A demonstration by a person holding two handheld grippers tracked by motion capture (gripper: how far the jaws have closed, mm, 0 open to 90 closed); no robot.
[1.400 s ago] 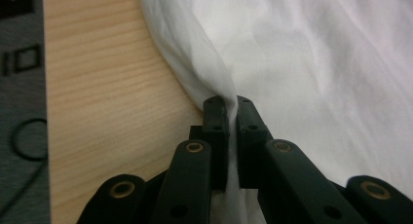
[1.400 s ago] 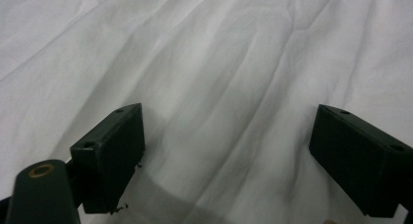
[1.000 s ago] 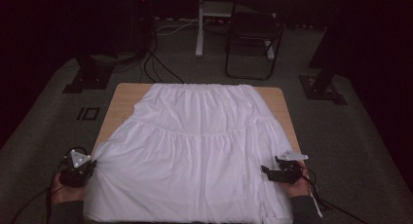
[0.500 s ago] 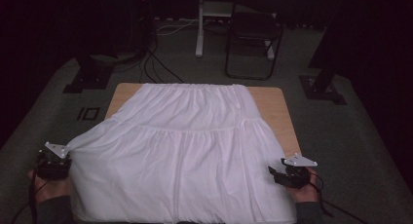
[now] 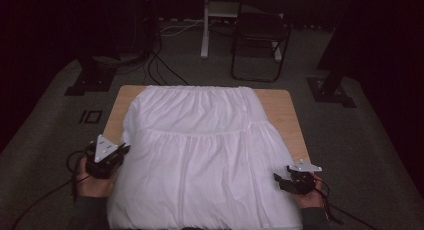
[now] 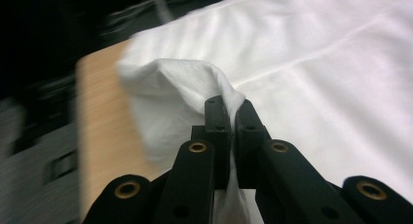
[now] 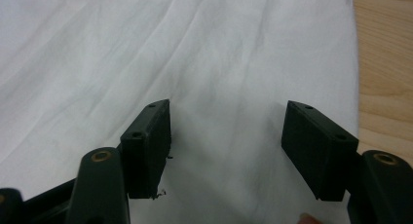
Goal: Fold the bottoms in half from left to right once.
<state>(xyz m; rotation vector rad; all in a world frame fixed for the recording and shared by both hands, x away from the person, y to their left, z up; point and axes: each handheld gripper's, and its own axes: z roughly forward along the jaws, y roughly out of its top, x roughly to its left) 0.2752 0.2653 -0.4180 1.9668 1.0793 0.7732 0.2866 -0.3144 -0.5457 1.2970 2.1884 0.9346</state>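
Note:
A white skirt (image 5: 205,155) lies spread over the wooden table (image 5: 280,105), its waistband at the far end. My left gripper (image 5: 122,149) is at the skirt's left edge, shut on the cloth. In the left gripper view the jaws (image 6: 230,112) pinch a raised fold of skirt (image 6: 170,92) above the table (image 6: 100,117). My right gripper (image 5: 278,181) rests at the skirt's near right edge. Its jaws (image 7: 226,131) stand open after closing a little a moment ago, with flat skirt (image 7: 146,48) under the gap and no cloth pinched.
Bare table wood (image 7: 384,63) shows right of the skirt's hem. On the carpet behind the table stand a folding chair (image 5: 260,40), a white post (image 5: 205,25), loose cables (image 5: 160,65) and two black stand bases (image 5: 87,82) (image 5: 330,90).
My left gripper, which had pulled the skirt's left edge outward, has come back toward the table and risen, and the edge now folds up. The right gripper has barely moved.

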